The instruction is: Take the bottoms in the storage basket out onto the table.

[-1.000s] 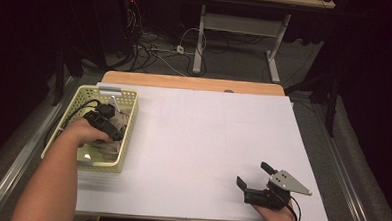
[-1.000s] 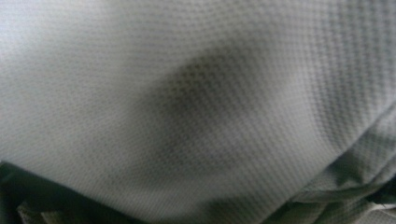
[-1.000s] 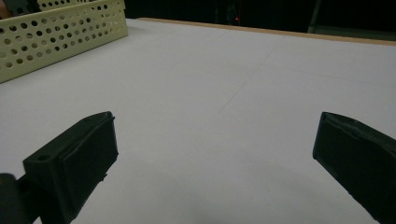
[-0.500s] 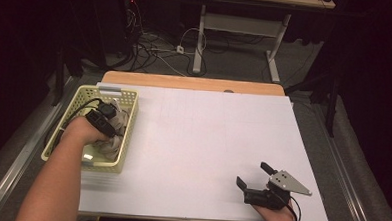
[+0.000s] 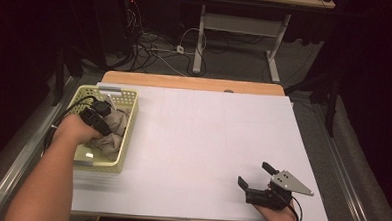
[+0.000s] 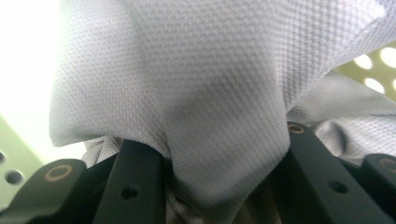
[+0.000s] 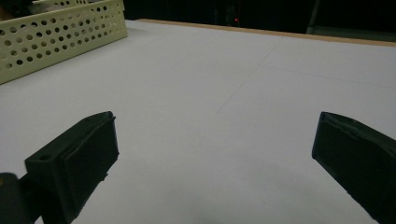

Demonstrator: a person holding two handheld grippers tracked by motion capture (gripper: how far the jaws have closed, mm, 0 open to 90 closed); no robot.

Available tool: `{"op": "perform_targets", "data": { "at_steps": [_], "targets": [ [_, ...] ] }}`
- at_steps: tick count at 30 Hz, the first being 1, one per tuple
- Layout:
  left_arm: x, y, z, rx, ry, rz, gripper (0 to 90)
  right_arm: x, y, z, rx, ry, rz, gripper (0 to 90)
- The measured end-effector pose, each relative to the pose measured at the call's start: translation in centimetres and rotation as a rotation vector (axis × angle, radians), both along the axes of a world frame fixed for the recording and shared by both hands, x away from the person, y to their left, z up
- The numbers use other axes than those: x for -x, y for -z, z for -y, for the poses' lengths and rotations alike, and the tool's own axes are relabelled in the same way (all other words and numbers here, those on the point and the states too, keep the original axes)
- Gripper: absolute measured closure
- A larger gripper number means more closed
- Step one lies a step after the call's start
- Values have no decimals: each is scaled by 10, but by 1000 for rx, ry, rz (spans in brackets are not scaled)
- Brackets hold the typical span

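The left gripper (image 5: 99, 117) is reaching into the basket (image 5: 128, 132) at the tabletop's (image 5: 207, 141) left edge, and its jaws have just been closing on a fold of the cloth (image 6: 196, 93), now bunching between them. The pick-up is only beginning; lifting it out is still ahead. The cloth is pale grey, finely textured and crumpled. The right gripper (image 5: 256, 185) is resting wide open and empty.

cloth (image 5: 110, 132) in basket (image 5: 127, 95), table (image 5: 207, 141) left

White-topped table (image 5: 202, 141), pale green perforated basket (image 5: 125, 137) at its left edge
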State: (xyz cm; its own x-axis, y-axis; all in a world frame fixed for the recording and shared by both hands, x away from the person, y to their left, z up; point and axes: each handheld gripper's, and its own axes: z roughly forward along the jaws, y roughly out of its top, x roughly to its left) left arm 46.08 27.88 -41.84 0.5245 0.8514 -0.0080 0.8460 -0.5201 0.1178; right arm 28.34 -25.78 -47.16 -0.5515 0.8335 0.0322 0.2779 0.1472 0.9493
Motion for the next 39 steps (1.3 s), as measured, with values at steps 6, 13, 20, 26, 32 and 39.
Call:
{"op": "perform_targets", "data": {
  "at_steps": [6,13,20,26,32,39],
  "targets": [
    [9,-15,-7,27,-53,-54,644,1,-1,3,-11,5,4,15],
    [21,-40,-12,20,-92,-84,642,1,-2,1,-5,-2,6,17],
    [31,-67,-18,17,-122,-75,642,1,-2,0,-4,-4,9,17],
    [37,-89,-22,11,-134,-81,642,2,-3,-1,-7,-5,11,17],
    [39,-109,-19,3,-132,-90,642,2,-3,-1,-8,-7,12,17],
    [38,-132,-11,-7,-121,-84,642,2,-3,-1,-9,-9,12,17]
  ]
}}
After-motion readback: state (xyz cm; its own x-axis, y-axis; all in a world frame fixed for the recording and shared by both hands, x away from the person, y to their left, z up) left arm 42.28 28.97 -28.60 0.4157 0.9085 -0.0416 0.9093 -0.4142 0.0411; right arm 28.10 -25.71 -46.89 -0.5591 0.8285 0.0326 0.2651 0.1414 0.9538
